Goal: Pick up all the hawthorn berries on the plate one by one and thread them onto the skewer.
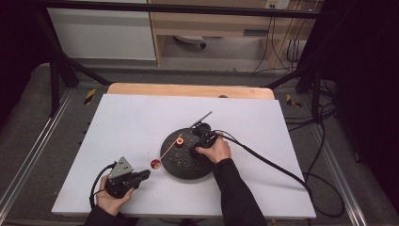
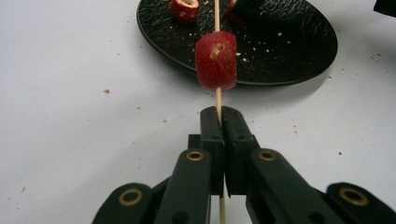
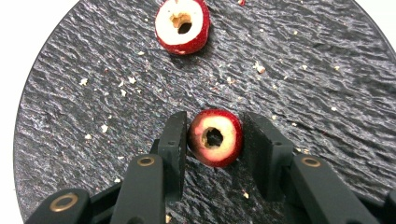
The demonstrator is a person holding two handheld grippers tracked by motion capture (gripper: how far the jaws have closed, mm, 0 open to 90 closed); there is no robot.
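- The left gripper [image 1: 141, 176] sits near the front left of the white bench [image 1: 122, 122], held in the person's left hand [image 1: 112, 200], its fingers pointing toward the plate.
- In the left gripper view its fingers [image 2: 212, 133] are closed tight on a thin wooden skewer [image 2: 218, 95], which runs straight out from between them toward the plate.
- One red fruit piece [image 2: 215, 60], cored through the middle, is threaded on the skewer a little beyond the fingertips; in the high view it hangs just off the plate's front left edge [image 1: 155, 164].
- The black plate [image 1: 183, 167] lies near the middle of the bench, its rough surface dotted with pale crumbs.
- The right gripper [image 1: 203, 136] is over the plate, held in the right hand [image 1: 217, 150], with its cable trailing off to the right.
- In the right gripper view its fingers [image 3: 173, 140] bracket a second cored piece [image 3: 215, 137] lying on the plate: the left finger touches it and the right finger stands just beside it; whether that one presses I cannot tell.
- A third cored piece [image 3: 182, 25] lies on the plate farther off, apart from the fingers, with its white cut face up.
- In the high view the skewer's far end reaches over the plate near this piece [image 1: 179, 141].
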